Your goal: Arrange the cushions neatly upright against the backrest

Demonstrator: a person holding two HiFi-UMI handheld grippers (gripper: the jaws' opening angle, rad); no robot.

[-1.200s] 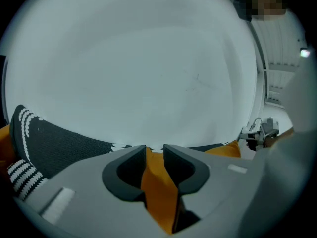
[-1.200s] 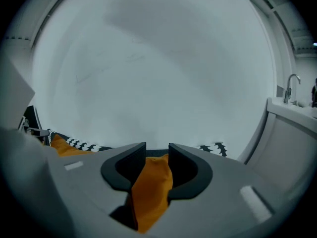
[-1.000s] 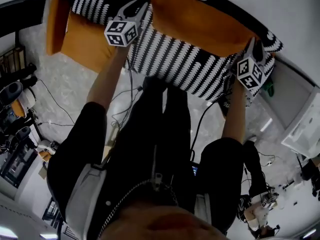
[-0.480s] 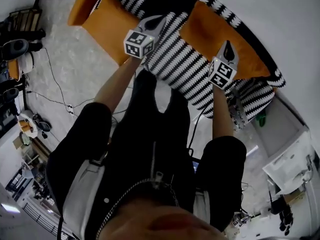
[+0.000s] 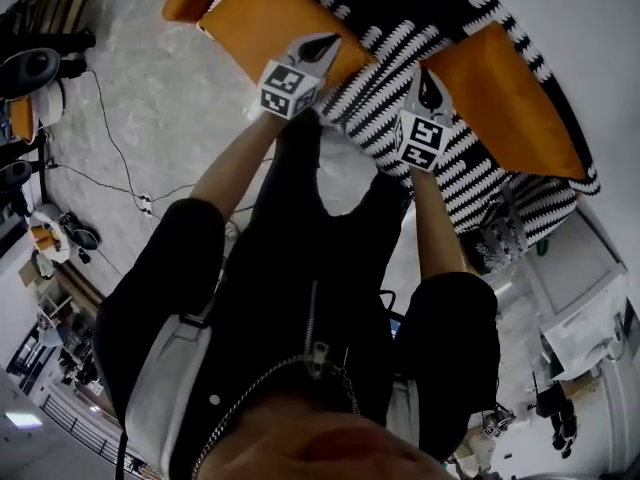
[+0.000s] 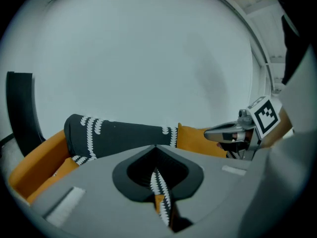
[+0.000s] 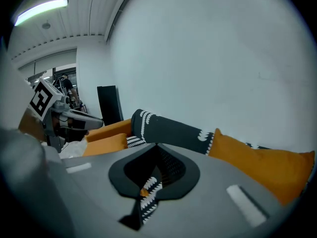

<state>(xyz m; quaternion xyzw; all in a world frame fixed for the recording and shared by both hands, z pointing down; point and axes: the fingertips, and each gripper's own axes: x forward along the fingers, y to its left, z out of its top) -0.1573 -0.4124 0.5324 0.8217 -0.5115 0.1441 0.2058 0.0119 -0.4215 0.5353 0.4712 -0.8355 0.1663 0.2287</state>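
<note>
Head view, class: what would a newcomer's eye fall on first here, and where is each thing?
Brightest are the orange cushion at the top left and the orange cushion at the right, vivid against the black-and-white patterned fabric between them. Next come the left gripper and the right gripper in the middle, each shut on an edge of that fabric.

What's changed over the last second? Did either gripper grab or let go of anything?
Both grippers swung inward over the patterned cover: the left gripper a little, the right gripper from the far end of the right orange cushion. Both pairs of jaws went from apart to shut, apparently on nothing. The left orange cushion and the right one look unmoved.
</note>
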